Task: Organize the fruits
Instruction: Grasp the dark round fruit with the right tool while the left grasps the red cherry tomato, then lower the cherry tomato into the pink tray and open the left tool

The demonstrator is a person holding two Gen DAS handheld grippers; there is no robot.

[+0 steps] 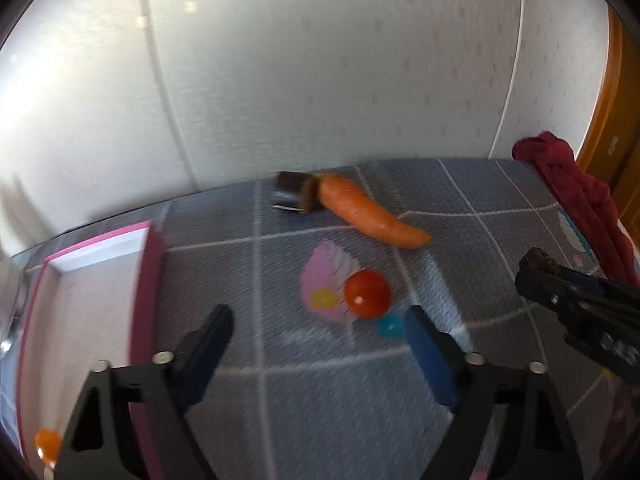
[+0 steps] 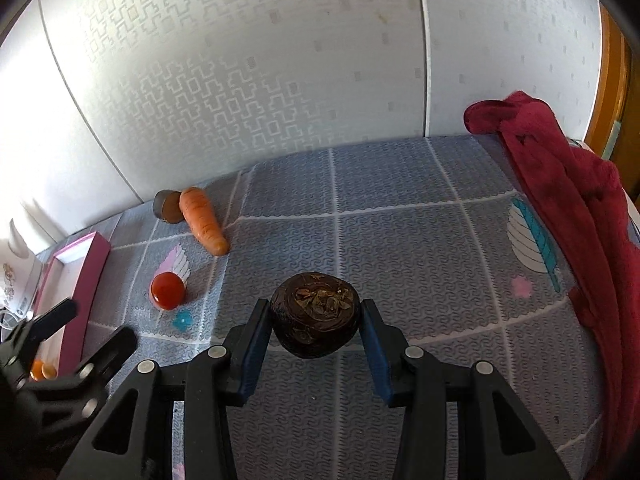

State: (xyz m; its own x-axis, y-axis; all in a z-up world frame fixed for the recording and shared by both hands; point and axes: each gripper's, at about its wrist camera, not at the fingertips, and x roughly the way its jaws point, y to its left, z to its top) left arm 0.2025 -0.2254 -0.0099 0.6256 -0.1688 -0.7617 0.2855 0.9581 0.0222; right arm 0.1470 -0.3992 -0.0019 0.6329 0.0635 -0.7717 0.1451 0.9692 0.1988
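My right gripper (image 2: 316,316) is shut on a dark brown round fruit (image 2: 315,314) and holds it above the grey mat. My left gripper (image 1: 320,328) is open and empty, just short of a red tomato (image 1: 367,294) on the mat; the tomato also shows in the right wrist view (image 2: 168,291). An orange carrot (image 1: 370,210) lies farther back, touching a second dark fruit (image 1: 294,194). A pink box (image 1: 146,280) stands at the left with a small orange fruit (image 1: 47,442) inside. The right gripper shows in the left wrist view (image 1: 536,264).
A dark red cloth (image 2: 568,208) lies along the mat's right edge. The patterned white wall (image 2: 280,60) rises right behind the mat. A white object (image 2: 16,268) stands beyond the pink box (image 2: 80,280).
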